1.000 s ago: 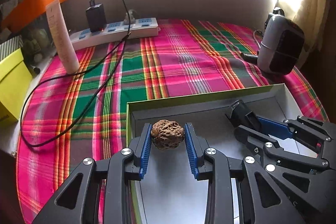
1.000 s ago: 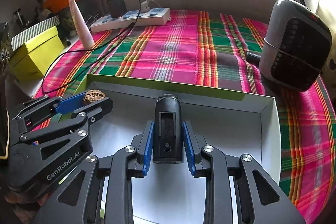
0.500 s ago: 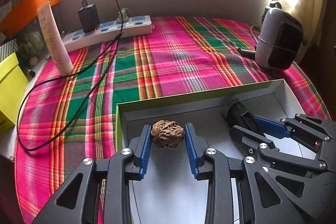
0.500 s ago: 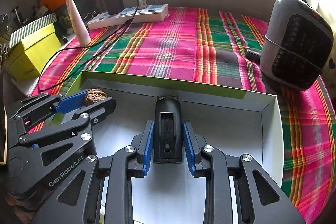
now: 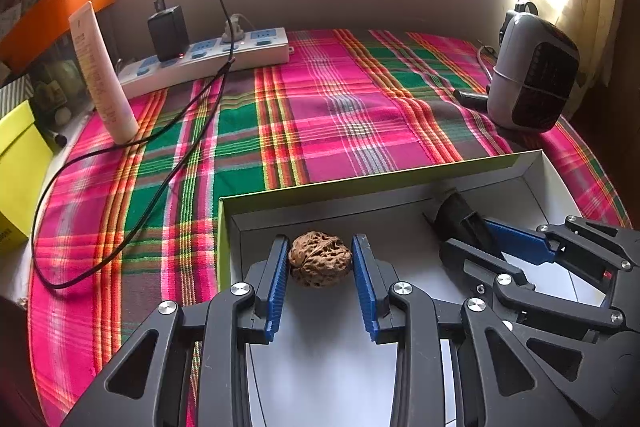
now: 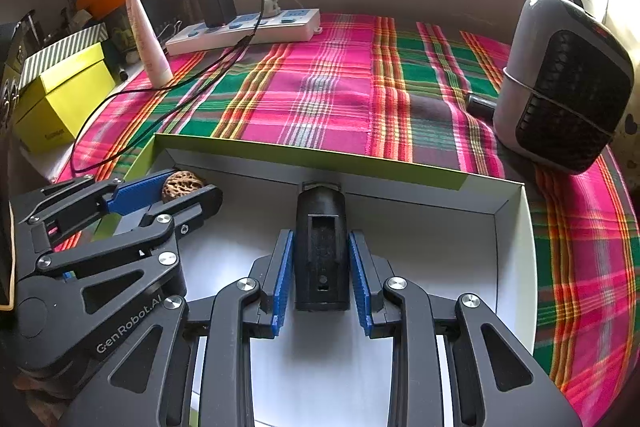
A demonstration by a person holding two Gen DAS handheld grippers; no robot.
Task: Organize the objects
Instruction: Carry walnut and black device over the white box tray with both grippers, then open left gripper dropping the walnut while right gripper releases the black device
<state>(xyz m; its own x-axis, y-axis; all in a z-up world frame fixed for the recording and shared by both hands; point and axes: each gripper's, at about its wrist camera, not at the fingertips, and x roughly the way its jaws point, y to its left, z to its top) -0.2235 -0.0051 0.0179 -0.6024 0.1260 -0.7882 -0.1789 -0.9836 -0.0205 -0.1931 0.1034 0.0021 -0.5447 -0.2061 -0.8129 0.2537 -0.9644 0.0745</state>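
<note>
My left gripper point(image 5: 320, 259) is shut on a brown walnut point(image 5: 320, 264) and holds it inside the white tray point(image 5: 384, 183), near its far left corner. My right gripper point(image 6: 321, 255) is shut on a black cylindrical device point(image 6: 321, 251), its tip close to the tray's far wall point(image 6: 360, 183). The walnut in the left gripper also shows in the right wrist view point(image 6: 182, 185). The right gripper with the black device also shows in the left wrist view point(image 5: 480, 239).
The tray lies on a plaid cloth point(image 5: 320, 115). A white power strip point(image 5: 208, 59) with a black charger and a trailing cable point(image 5: 120, 167) lies at the back. A cream tube point(image 5: 102, 75) stands left, yellow box point(image 6: 60, 99) far left, grey heater point(image 6: 560, 87) right.
Both grippers have moved forward and lower into the tray, each still holding its object. The tray's far wall is closer to the fingertips.
</note>
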